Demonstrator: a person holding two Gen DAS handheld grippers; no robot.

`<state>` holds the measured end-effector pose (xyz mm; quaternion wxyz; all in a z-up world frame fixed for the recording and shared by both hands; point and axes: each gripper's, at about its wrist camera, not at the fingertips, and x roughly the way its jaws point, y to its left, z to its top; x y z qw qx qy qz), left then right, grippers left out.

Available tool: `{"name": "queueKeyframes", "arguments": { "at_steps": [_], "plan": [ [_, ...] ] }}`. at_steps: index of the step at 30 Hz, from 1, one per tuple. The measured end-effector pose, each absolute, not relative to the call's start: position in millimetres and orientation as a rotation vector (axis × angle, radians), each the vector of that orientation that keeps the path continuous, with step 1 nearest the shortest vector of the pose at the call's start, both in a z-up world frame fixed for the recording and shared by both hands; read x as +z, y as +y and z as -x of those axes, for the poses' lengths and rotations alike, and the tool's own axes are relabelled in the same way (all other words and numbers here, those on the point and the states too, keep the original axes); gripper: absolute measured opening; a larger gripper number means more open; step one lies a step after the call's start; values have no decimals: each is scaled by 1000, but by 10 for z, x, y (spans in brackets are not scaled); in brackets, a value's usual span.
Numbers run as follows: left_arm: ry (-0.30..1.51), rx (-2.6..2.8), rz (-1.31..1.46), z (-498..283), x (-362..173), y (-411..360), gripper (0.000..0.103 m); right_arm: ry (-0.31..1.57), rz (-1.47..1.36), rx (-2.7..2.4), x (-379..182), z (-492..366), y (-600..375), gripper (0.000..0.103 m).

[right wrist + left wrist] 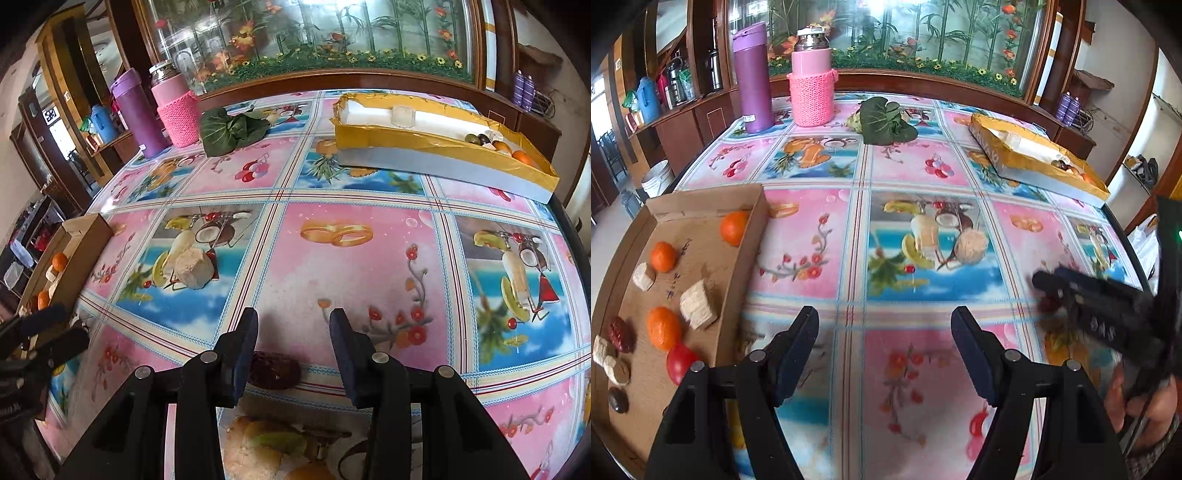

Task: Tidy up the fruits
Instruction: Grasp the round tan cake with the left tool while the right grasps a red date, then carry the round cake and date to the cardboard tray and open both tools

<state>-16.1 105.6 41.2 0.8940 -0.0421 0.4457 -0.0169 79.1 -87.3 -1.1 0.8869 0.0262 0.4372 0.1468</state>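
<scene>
At nine o'clock on the tabletop sits a shallow cardboard tray, holding three oranges, a red tomato, a dark red date, pale beige chunks and a dark round fruit. There is some faint handwriting on the tray's floor, too small to read. The left claw hangs just right of the tray with its jaws spread wide and nothing between them.

Toward eleven o'clock stand a purple flask, with a small white label I can't make out, and a pink bottle in a knitted sleeve; a dark green leaf lies at twelve. A lone beige chunk rests on the printed cloth mid-table.

The right claw is low over the tabletop at about four o'clock, jaws moderately apart and gripping nothing; a dark red date lies on the cloth between them, close to the left finger. At two o'clock a long yellow-taped box holds several fruits at its right end, one orange among them.
</scene>
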Motion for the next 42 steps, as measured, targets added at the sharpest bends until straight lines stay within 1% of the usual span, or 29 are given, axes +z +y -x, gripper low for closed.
{"name": "queueKeyframes", "arguments": {
  "at_steps": [2, 3, 5, 6, 12, 13, 14, 15, 17, 18, 19, 20, 21, 22, 23, 24, 26, 27, 30, 34, 42],
  "plan": [
    [932, -44, 99, 40, 384, 1013, 73, 907, -43, 305, -21, -736, -874, 42],
    [939, -51, 103, -32, 361, 983, 73, 905, -27, 297, -24, -707, -869, 35],
    [954, -63, 103, -180, 301, 900, 73, 899, 10, 282, -26, -636, -865, 28],
    [960, -70, 98, -257, 265, 848, 73, 897, 15, 279, -27, -613, -875, 27],
    [975, -86, 45, -546, 105, 577, 73, 898, -27, 307, -22, -603, -980, 27],
    [969, -94, 39, -567, 106, 544, 73, 901, -33, 314, -21, -600, -987, 29],
    [966, -118, 40, -584, 107, 508, 73, 904, -47, 323, -20, -597, -1002, 39],
    [961, -132, 38, -588, 111, 486, 73, 909, -70, 338, -19, -590, -1025, 54],
    [935, -155, 16, -573, 120, 421, 72, 910, -93, 356, -15, -542, -1064, 64],
    [927, -165, 9, -561, 117, 399, 60, 908, -82, 352, -16, -521, -1060, 64],
    [929, -167, -1, -557, 103, 378, 45, 904, -58, 349, -20, -501, -1039, 64],
    [915, -146, -30, -547, 110, 358, 37, 901, -36, 345, -22, -490, -1013, 64],
    [915, -154, -36, -544, 111, 352, 26, 899, -21, 339, -23, -483, -988, 64],
    [918, -159, -33, -542, 117, 363, 26, 896, -2, 332, -25, -480, -961, 64],
    [926, -171, -15, -538, 123, 386, 26, 892, 11, 325, -28, -480, -946, 56],
    [926, -171, -9, -523, 131, 400, 26, 887, 25, 312, -30, -485, -937, 40],
    [915, -167, -6, -473, 172, 431, 26, 880, 32, 280, -32, -505, -973, 26],
    [910, -170, 2, -436, 204, 450, 26, 881, 17, 277, -31, -517, -1008, 23],
    [887, -173, 25, -304, 322, 535, 26, 882, -23, 282, -32, -533, -1072, 22],
    [852, -170, 67, -64, 496, 734, 26, 863, 5, 265, -4, -495, -1022, 22],
    [805, -93, 179, 509, 716, 1494, 26, 781, -17, 302, 364, -183, -842, 23]
  ]
}}
